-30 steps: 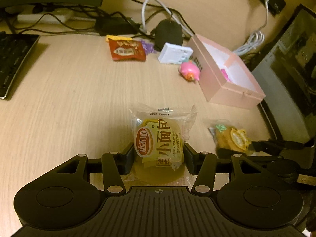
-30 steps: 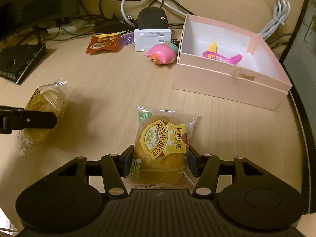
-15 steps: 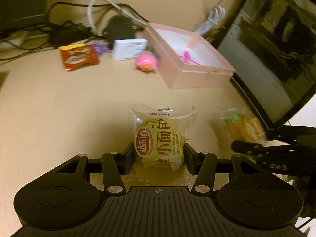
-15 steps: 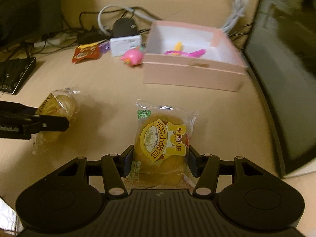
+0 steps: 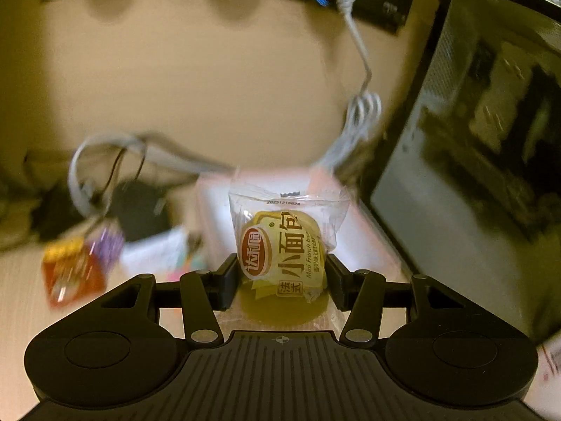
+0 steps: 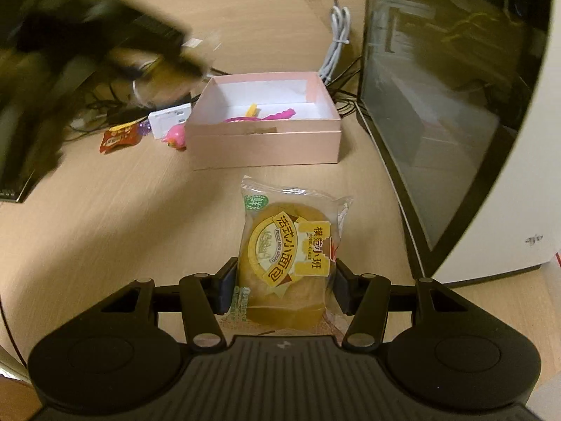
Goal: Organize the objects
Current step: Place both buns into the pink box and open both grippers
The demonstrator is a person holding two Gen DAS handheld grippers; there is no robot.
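Squarely between each hand-held gripper's point(image 5: 280, 280) point(image 6: 282, 289) clamping fingers, a wrapped bread point(image 5: 285, 259) point(image 6: 289, 256).

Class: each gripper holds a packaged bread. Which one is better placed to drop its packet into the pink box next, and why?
Left. The left gripper holds its bread packet right at the pink box; the right gripper's packet is short of it.

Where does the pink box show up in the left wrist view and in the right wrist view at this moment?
Left wrist view: the pink box is at centre, blurred, mostly hidden behind the held bread packet.
Right wrist view: the box sits in full, sharp, above centre, open, with small pink and yellow items inside.
Shared landmark: the white cable bundle behind the box's far right corner.
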